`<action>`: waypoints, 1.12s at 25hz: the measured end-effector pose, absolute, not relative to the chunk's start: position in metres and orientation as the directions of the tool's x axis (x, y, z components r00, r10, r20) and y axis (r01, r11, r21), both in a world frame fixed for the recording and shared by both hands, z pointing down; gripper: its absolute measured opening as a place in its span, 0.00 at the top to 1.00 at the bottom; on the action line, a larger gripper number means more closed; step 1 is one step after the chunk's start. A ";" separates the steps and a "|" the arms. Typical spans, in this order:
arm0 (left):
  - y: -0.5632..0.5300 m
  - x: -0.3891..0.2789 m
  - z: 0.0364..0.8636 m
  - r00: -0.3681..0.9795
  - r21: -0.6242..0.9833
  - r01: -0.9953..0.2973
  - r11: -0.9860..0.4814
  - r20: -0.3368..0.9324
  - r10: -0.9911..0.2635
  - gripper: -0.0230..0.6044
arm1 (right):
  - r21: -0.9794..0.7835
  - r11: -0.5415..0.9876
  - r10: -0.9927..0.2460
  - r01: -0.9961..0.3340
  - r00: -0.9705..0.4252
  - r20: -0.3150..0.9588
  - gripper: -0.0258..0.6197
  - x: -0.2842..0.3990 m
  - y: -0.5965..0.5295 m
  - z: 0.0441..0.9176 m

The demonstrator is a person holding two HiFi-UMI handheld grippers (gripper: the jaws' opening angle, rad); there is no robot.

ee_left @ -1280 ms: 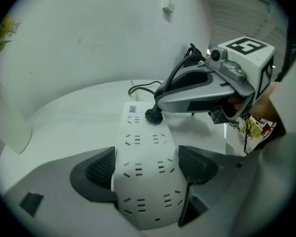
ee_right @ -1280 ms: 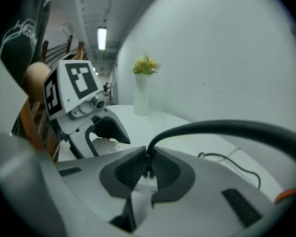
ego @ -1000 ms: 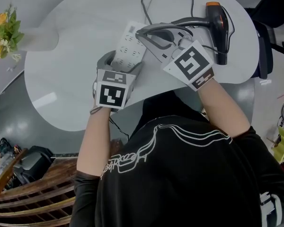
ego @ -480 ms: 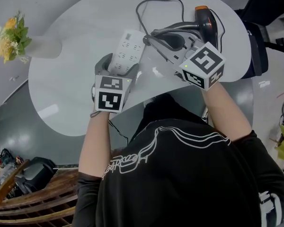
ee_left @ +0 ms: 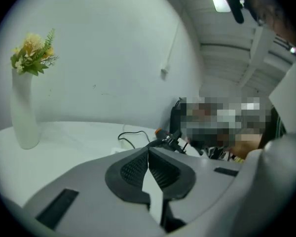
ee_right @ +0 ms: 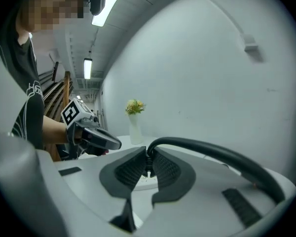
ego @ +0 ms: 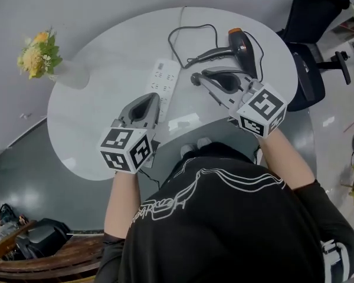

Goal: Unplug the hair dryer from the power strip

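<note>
- The left gripper (ego: 151,98) has just been closing; its jaws now meet, with nothing between them, as the left gripper view (ee_left: 148,152) shows. It hangs above the near rim of the table (ego: 100,69).
- The right gripper (ego: 194,78) has its jaws nipped on the black plug (ee_right: 149,162) of the hair dryer (ego: 243,47), only narrowly apart. One bare metal prong points down below the pads.
- The plug's black cable (ee_right: 213,150) bends out of the jaws and runs off to the right.
- The white power strip (ego: 162,81) lies flat on the table between the two grippers, just beside the right one's tip.
- The hair dryer is black with an orange end. It lies on its side at the far right of the table, and its cable loops loosely beside it.
- A white vase (ego: 72,75) stands at the table's left edge, well apart, holding yellow flowers (ego: 38,55) with green leaves.
</note>
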State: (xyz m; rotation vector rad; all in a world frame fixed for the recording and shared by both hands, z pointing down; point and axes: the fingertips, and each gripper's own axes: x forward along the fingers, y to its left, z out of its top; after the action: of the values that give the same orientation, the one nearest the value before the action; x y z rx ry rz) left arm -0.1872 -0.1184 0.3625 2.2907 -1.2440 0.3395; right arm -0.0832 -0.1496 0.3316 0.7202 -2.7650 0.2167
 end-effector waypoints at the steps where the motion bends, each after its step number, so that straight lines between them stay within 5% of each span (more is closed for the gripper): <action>1: -0.112 -0.182 0.352 0.573 0.346 -0.817 -0.461 0.406 -0.712 0.96 | -0.071 0.866 -0.454 -0.495 -0.839 0.301 0.92 -0.080 -0.142 0.328; 9: -0.069 -0.148 0.286 0.593 0.356 -0.792 -0.497 0.253 -0.764 0.96 | -0.073 0.896 -0.407 -0.438 -0.876 0.257 0.92 -0.053 -0.096 0.288; 28: 0.036 -0.061 0.215 0.490 0.187 -0.869 -0.458 0.200 -0.848 0.96 | -0.127 0.945 -0.292 -0.302 -0.952 0.095 0.92 0.022 -0.008 0.219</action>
State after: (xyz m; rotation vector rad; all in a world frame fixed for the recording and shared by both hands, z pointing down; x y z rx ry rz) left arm -0.0610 0.0364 0.2146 2.4746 -1.4603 0.1124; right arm 0.0220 -0.0080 0.2187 0.4621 -3.0235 0.2149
